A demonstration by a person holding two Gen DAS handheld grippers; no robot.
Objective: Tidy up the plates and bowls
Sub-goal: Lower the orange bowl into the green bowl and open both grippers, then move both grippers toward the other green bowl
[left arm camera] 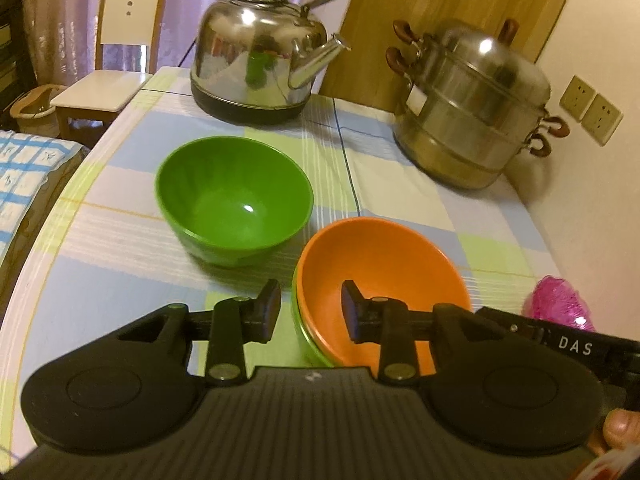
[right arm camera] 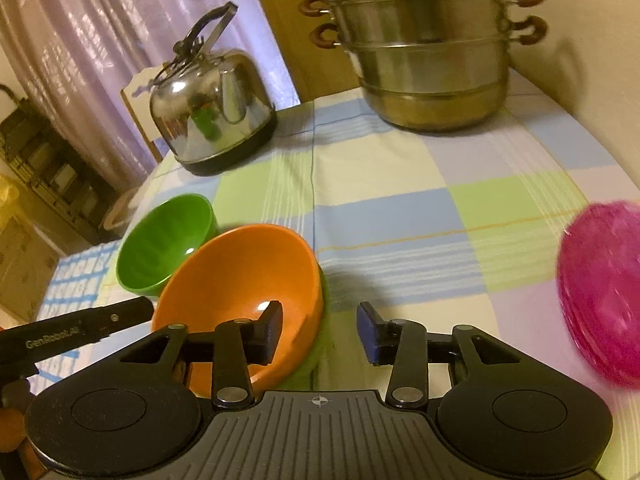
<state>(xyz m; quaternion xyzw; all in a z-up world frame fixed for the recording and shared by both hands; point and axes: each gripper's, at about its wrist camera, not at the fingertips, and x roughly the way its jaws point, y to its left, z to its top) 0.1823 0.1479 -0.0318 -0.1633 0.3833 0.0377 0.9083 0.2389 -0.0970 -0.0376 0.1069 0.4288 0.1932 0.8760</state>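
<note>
Where the orange bowl (left arm camera: 380, 272) sits nested in a green one whose rim (left arm camera: 298, 320) shows beneath it, both grippers hang just over it, near the table's front edge; the left gripper (left arm camera: 311, 306) has its jaws partly apart astride the near rim, pads off it, holding nothing; the right gripper (right arm camera: 320, 330) is likewise partly open and empty, one finger over the bowl, the other outside; a second green bowl (left arm camera: 234, 200) stands just beside; pink plates (right arm camera: 600, 296) lie to the right; kettle (left arm camera: 260, 48) and steamer (left arm camera: 476, 108) stand behind on the checked cloth (left arm camera: 120, 240).
</note>
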